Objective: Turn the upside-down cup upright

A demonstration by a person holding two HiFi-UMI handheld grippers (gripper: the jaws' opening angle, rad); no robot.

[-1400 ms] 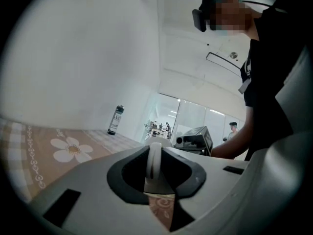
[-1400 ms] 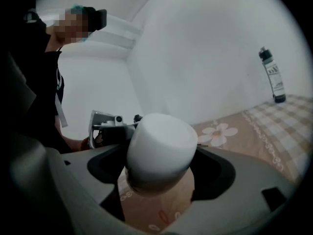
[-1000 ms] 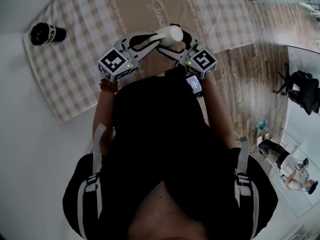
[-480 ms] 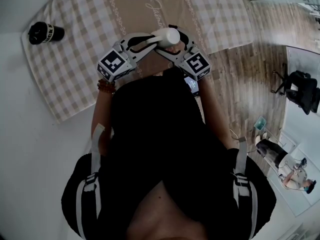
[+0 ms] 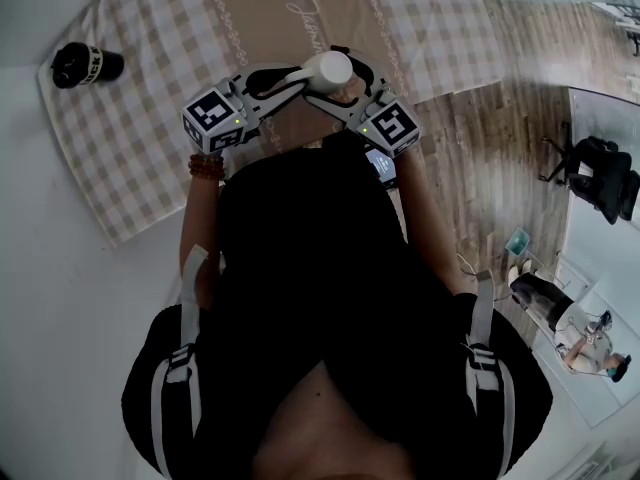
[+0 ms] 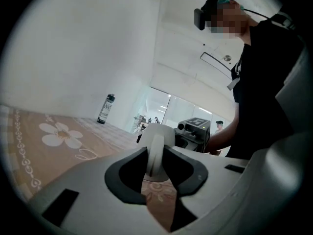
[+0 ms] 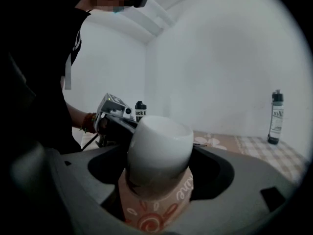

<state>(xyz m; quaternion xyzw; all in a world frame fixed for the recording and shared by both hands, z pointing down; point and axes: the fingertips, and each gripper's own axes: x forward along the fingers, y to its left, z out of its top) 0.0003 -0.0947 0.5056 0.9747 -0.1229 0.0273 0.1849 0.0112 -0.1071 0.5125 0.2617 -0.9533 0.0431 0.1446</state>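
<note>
Cup [image 5: 328, 68]: white, with a handle, held off the cloth between the two claws in front of the person's chest. In the right gripper view it stands roughly upright with a slight tilt, its wider round end on top. Whether that end is the mouth or the base cannot be told. Right gripper [image 7: 159, 180]: jaws wide, clamped on the cup's body from both sides, with the lower half of the cup sunk between them. Left gripper [image 6: 156, 166]: jaws narrow and just now opening a little, with the handle [image 6: 155, 153] running up between them and a pad close against each flank. The two claws meet the cup from opposite sides, each marker cube toward the person. Tablecloth [image 5: 130, 128]: directly beneath, checked, with a tan middle strip bearing a white daisy print. Black bottle [image 5: 85, 65]: at the cloth's far left corner, well apart from the cup. Slim bottle [image 7: 275, 116]: upright at the cloth's edge, right side of the right gripper view. Bracelet [image 5: 205, 168]: beads, on the left wrist behind the left cube. Floor [image 5: 490, 148]: wood planks, to the right of the cloth.
</note>
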